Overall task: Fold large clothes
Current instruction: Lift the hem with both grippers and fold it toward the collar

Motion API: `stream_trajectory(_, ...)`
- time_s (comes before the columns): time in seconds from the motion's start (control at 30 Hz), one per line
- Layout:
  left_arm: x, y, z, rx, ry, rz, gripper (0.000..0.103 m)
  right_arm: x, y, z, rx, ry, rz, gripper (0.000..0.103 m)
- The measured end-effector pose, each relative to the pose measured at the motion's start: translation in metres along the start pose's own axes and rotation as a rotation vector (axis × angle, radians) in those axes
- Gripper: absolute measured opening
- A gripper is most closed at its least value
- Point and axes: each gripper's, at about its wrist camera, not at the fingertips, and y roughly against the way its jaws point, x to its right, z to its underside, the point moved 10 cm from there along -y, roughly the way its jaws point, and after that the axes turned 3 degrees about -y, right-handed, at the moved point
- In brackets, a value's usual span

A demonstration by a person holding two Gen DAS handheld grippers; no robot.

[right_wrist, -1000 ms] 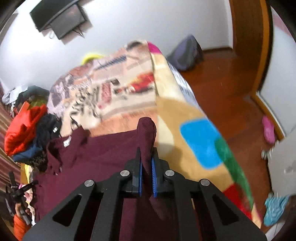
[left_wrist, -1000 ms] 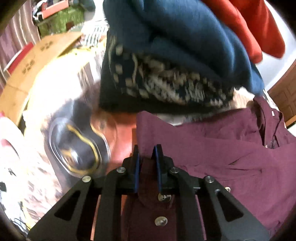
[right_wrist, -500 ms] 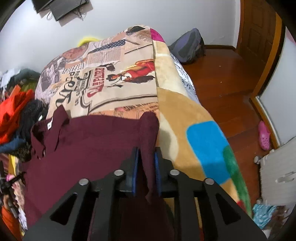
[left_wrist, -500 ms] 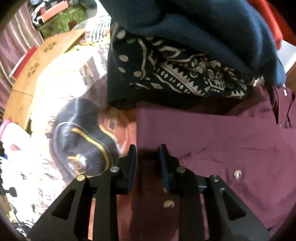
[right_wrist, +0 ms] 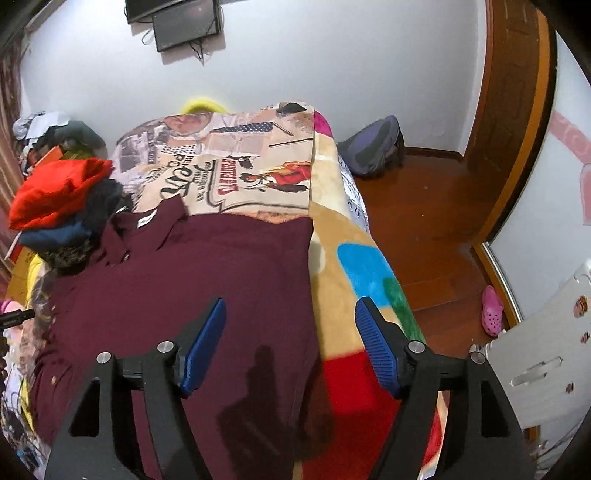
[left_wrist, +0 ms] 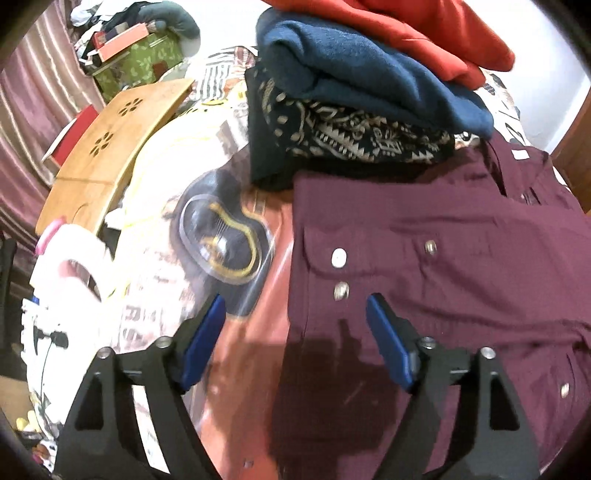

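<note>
On the bed, spread flat over a printed blanket [right_wrist: 258,162], lies the maroon shirt [right_wrist: 207,280], its collar toward the far-left corner next to a stack of folded clothes [right_wrist: 62,206]. The left gripper [left_wrist: 295,332] hangs above the shirt's near-left edge with its blue pads [left_wrist: 388,343] spread wide and nothing between them; one pad sits over the maroon cloth, the other over the blanket just beside the shirt's edge, so the tool straddles that border. The right gripper [right_wrist: 290,339] is posed the same way on the opposite side, pads wide apart and empty, one over the shirt and the other over the blanket's coloured patches near the bed's edge. Both tools cast a dark shadow on the fabric beneath them; whether either touches the cloth cannot be told. In the left wrist view the shirt [left_wrist: 443,277] shows a flapped pocket with metal snaps, and its upper edge is tucked against the stack [left_wrist: 351,110], where a patterned dark piece lies under a blue one and a red one, the red cut off by the frame. A wooden lap tray [left_wrist: 107,155] sits at the left, partly covered by pale cloth, and the clutter behind it is too blurred to name. In the right wrist view a backpack [right_wrist: 373,147] leans by the wall on the wooden floor [right_wrist: 424,221], a pink clog [right_wrist: 493,310] lies near the door frame, and a dark screen [right_wrist: 184,18] on the wall is cropped at the top.
</note>
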Motion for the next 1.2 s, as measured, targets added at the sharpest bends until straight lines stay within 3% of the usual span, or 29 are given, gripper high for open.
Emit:
stream_trajectory(0.23,-0.010,0.017,0.058,-0.051,0.086,0.039,0.079,0.001,0.023,0.047,-0.015,-0.055,0.001,0.072)
stream_trajectory(0.5,0.001,0.027,0.119,-0.113,0.103,0.077,0.079,-0.005,0.022,0.114,-0.136,-0.208,-0.062,0.072)
stream_trajectory(0.77,0.023,0.019,0.168,-0.195,0.247,0.265,0.079,-0.030,0.016,0.157,-0.240,-0.337,-0.189,0.072)
stream_trajectory(1.0,0.058,0.024,0.177,-0.225,0.349,0.506,0.079,-0.065,0.009,0.176,-0.301,-0.280,-0.263,0.071)
stream_trajectory(1.1,0.074,0.031,0.175,-0.216,0.303,0.515,0.076,-0.071,0.012,0.173,-0.266,-0.234,-0.222,0.058)
stream_trajectory(1.17,0.078,0.037,0.172,-0.209,0.275,0.515,0.064,-0.070,0.015,0.169,-0.246,-0.223,-0.209,0.035)
stream_trajectory(1.2,0.079,0.041,0.169,-0.199,0.262,0.507,0.061,-0.068,0.017,0.167,-0.238,-0.223,-0.205,0.029)
